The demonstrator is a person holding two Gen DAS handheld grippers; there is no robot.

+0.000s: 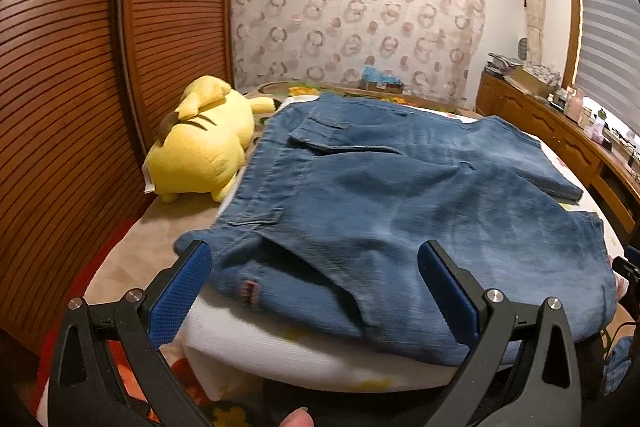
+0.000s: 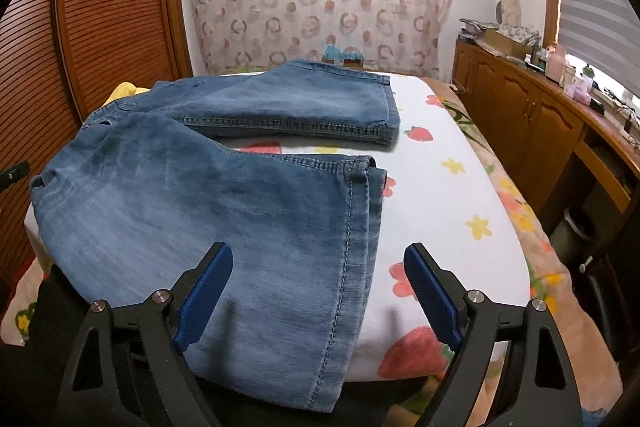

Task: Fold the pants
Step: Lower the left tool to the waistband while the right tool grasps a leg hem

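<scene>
Two claws are hovering spread and empty over the pants (image 1: 400, 195), which are lying flat on the bed (image 2: 440, 195), unfolded. Left claw (image 1: 314, 287) is facing the waistband, right claw (image 2: 318, 283) the near leg hem. Judged next: pinching both near corners. Only the left view is showing the yellow plush toy (image 1: 200, 147) beside the waistband; only the right view is showing the legs parted.
</scene>
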